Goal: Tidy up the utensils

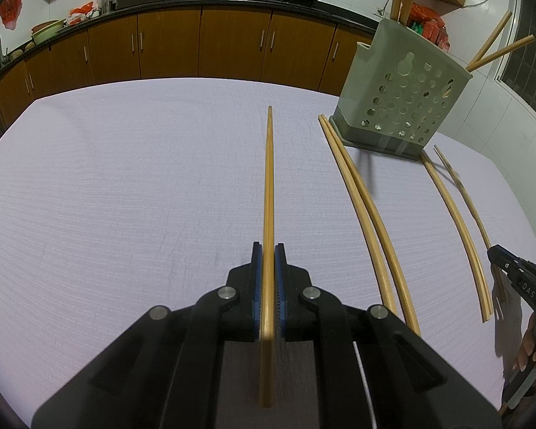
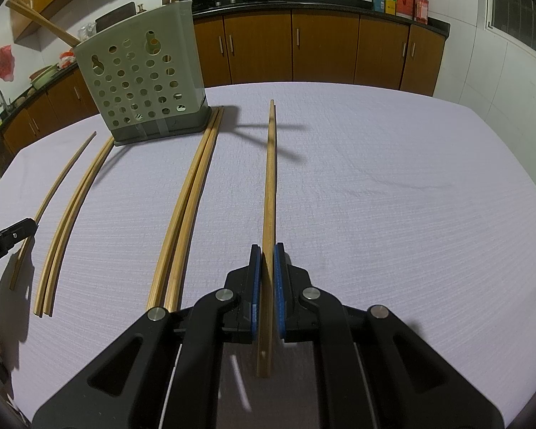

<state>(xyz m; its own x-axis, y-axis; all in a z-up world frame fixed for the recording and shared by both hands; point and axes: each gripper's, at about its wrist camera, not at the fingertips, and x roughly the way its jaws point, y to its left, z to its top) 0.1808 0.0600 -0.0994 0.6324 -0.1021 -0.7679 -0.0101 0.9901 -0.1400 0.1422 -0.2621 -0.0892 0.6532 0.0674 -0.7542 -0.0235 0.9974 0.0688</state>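
Your left gripper (image 1: 267,268) is pinched on a chopstick (image 1: 268,193) that runs straight forward between its blue pads, its tip raised over the lilac tablecloth (image 1: 125,178). Your right gripper (image 2: 266,268) pinches a second chopstick (image 2: 270,178) the same way. The holder (image 1: 400,85), a grey perforated box, stands at the far side of the table with several chopsticks already leaning out of its top. On the cloth lie a pair (image 2: 185,207) touching the holder's base and another pair (image 2: 71,207) further off. In the right wrist view the left gripper's tip shows at the left edge, beside its chopstick.
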